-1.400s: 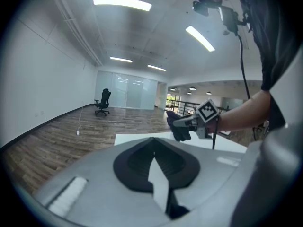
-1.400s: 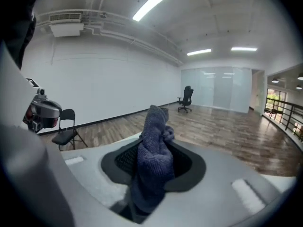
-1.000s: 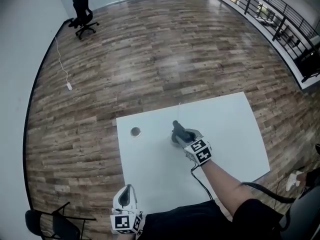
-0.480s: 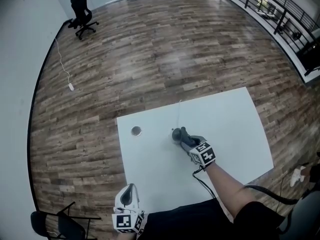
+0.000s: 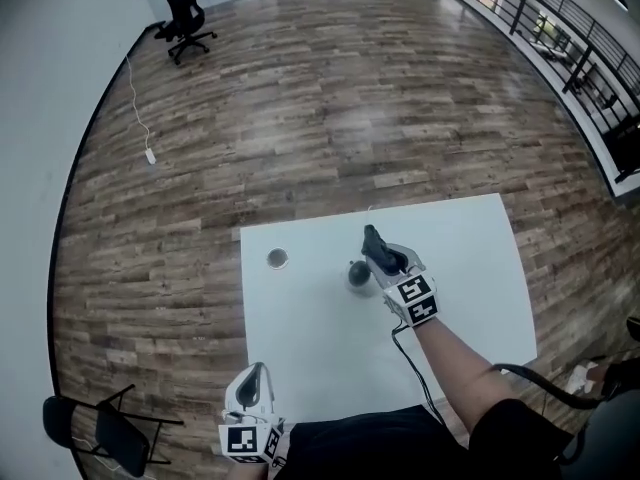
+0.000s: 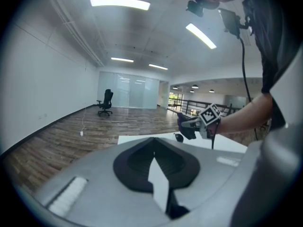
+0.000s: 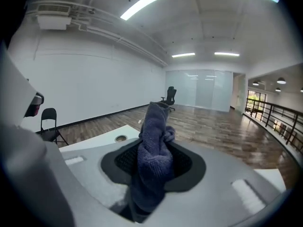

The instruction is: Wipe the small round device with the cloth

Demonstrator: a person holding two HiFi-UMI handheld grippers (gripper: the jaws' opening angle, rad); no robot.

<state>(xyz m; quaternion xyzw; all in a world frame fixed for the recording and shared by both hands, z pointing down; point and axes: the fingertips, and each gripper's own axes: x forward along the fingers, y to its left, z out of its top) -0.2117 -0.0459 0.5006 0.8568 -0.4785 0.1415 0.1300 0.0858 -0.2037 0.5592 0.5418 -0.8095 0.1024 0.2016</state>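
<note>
There's the right gripper (image 5: 385,258) pinching the cloth (image 7: 154,160), hovering close by the small round device (image 5: 358,274) on the table (image 5: 470,268); lower softly, rub small circles. The left gripper (image 5: 255,388), jaws pressed together, sits near

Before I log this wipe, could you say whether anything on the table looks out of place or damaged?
Nothing stands out: the device sits on the table, and the cloth is bunched in the right claw.
</note>
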